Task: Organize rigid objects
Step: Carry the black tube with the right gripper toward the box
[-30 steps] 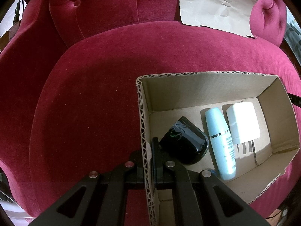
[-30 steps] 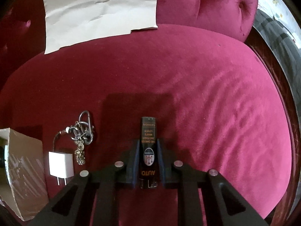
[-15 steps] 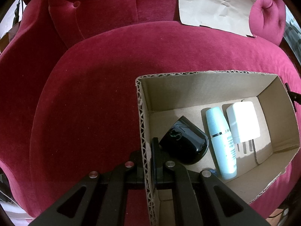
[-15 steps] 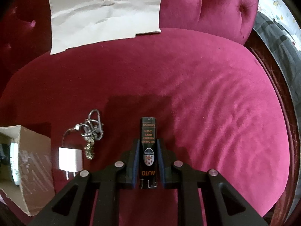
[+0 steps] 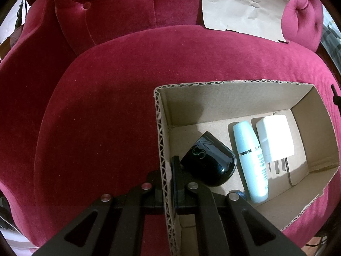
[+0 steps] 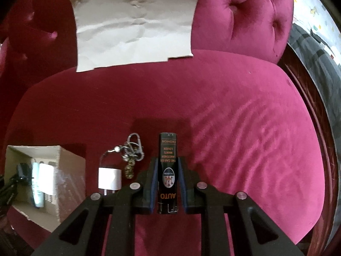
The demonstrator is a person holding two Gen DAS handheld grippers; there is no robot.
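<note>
Cardboard box [image 5: 215,98] is set on a red velvet seat [image 5: 102,111], and its near left wall is pinched between the closed fingers of the left gripper [image 5: 168,183]. Inside the box a glossy black case [image 5: 210,162], a pale blue bottle [image 5: 250,160] and a white charger [image 5: 275,138] are laid side by side. A black lighter [image 6: 168,170] with orange lettering is clamped in the right gripper [image 6: 168,179], held above the cushion. A second white plug [image 6: 109,179] and a bunch of metal key rings [image 6: 133,149] are left on the seat between the lighter and the box. A creased paper sheet [image 6: 134,25] is propped against the backrest.
</note>
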